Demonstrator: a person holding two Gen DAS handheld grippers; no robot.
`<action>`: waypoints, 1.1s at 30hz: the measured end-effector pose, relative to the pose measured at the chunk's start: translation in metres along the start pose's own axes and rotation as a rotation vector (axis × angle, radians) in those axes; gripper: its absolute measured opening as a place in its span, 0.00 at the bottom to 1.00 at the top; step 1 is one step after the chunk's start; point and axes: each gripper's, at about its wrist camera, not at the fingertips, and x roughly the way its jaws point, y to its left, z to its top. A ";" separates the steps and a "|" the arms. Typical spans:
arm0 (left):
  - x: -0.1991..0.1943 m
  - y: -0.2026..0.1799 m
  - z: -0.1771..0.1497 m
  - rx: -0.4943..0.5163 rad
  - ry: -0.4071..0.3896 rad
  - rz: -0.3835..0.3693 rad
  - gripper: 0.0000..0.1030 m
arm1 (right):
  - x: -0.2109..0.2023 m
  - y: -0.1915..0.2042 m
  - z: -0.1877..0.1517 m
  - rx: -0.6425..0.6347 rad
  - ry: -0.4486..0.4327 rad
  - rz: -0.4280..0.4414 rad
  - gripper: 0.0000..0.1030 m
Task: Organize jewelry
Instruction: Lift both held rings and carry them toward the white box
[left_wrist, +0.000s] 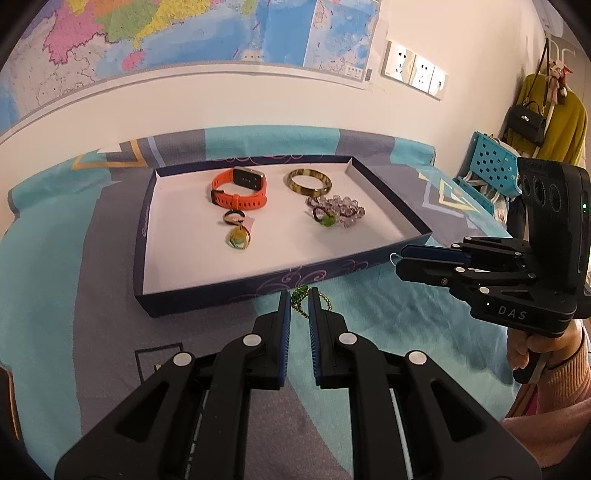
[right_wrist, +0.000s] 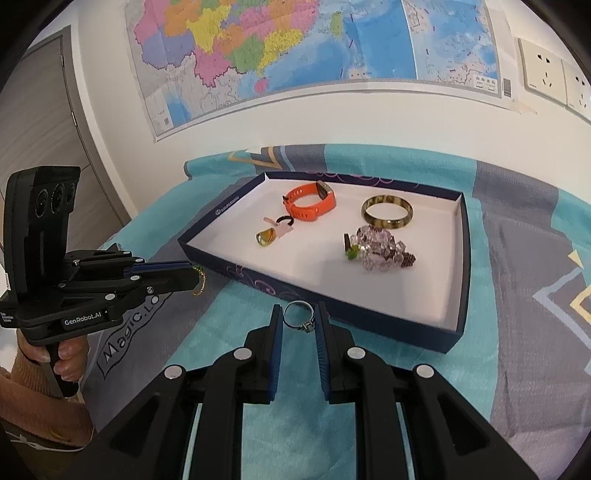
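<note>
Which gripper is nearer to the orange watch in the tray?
Hard to call; the left, if either. The left gripper, shut on a green bead chain, sits before the tray's near wall below the watch. The right gripper, holding a silver ring, sits toward the tray's right end.

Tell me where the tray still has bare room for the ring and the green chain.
Free: the tray's near strip along its front wall, and the corner left of the yellow pendant. Crowded: the back half, around the orange watch, bangle and bead bracelet.
</note>
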 end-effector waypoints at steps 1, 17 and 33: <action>0.000 0.000 0.001 -0.002 -0.003 0.002 0.10 | 0.001 0.000 0.001 -0.002 -0.001 0.001 0.15; -0.002 0.004 0.013 -0.007 -0.029 0.008 0.10 | 0.006 0.001 0.010 -0.009 -0.007 0.001 0.15; 0.004 0.007 0.021 -0.017 -0.031 0.015 0.10 | 0.010 -0.006 0.015 0.005 -0.009 0.002 0.15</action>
